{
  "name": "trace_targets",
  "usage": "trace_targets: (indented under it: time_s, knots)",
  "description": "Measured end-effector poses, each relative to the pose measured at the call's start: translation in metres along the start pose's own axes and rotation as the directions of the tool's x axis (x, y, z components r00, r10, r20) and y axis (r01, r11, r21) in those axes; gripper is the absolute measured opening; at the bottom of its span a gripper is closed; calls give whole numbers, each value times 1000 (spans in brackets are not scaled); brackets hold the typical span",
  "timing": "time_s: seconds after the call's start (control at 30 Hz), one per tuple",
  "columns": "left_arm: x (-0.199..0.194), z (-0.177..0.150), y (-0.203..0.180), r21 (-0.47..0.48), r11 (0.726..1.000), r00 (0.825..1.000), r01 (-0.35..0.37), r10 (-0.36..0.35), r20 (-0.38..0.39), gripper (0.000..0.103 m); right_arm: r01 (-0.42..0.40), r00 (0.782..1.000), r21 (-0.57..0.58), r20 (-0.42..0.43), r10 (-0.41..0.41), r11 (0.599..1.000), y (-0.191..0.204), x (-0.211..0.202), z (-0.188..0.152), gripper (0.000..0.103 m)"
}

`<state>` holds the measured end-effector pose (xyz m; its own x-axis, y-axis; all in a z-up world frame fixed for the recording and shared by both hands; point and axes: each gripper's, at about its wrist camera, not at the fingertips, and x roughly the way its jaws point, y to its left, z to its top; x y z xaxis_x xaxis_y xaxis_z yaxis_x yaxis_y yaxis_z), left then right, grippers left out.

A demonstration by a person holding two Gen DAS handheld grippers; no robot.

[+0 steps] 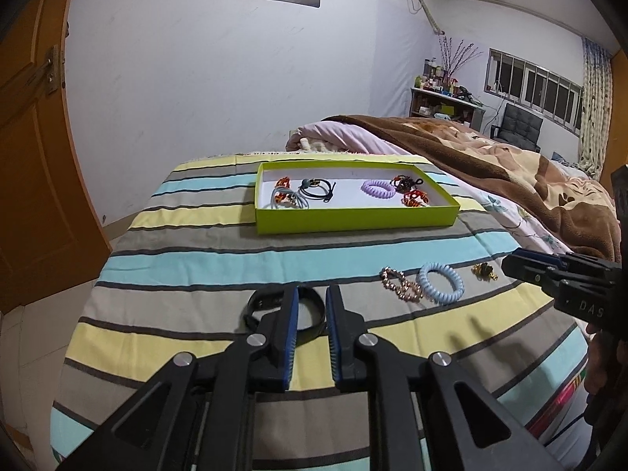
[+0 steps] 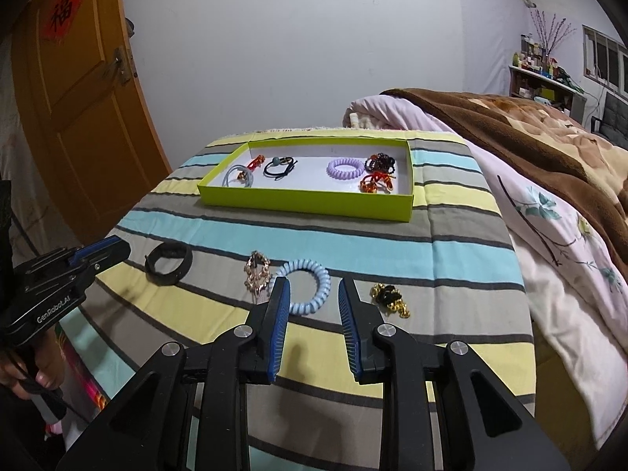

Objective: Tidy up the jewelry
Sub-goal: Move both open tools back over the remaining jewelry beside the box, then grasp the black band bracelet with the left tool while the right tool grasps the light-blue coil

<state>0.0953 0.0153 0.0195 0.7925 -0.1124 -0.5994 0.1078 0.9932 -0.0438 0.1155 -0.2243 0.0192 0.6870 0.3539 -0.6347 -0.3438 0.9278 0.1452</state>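
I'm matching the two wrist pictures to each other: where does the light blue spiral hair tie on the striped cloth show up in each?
Left wrist: the light blue spiral hair tie lies right of centre, ahead and to the right of the left tongs.
Right wrist: the tie lies at centre, just beyond the open right tongs.
Shared landmark: the green tray farther back.

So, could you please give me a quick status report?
Left gripper open over black band. Right gripper open by blue coil tie. Four pieces outside green tray. Nothing blocking.
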Motion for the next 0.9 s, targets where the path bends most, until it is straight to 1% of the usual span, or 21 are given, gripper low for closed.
trace_targets:
  time_s: [0.37, 0.53, 0.73, 0.9]
  knots:
    - [5, -8, 9, -17, 1000, 1000, -18, 18, -19, 17, -5, 1000, -7, -28, 5, 1000, 3, 11, -1, 26]
    - [11, -9, 15, -35, 999, 999, -37, 36, -33, 23, -7, 999, -9, -47, 7, 1000, 2, 20, -1, 26]
    - [24, -12, 27, -66, 996, 996, -64, 59, -72, 25, -6, 997, -12, -71, 5, 1000, 3, 33, 0, 26]
    - [35, -15, 34, -99, 992, 992, -74, 63, -109, 25, 2, 996, -20, -91, -4, 1000, 3, 45, 1, 26]
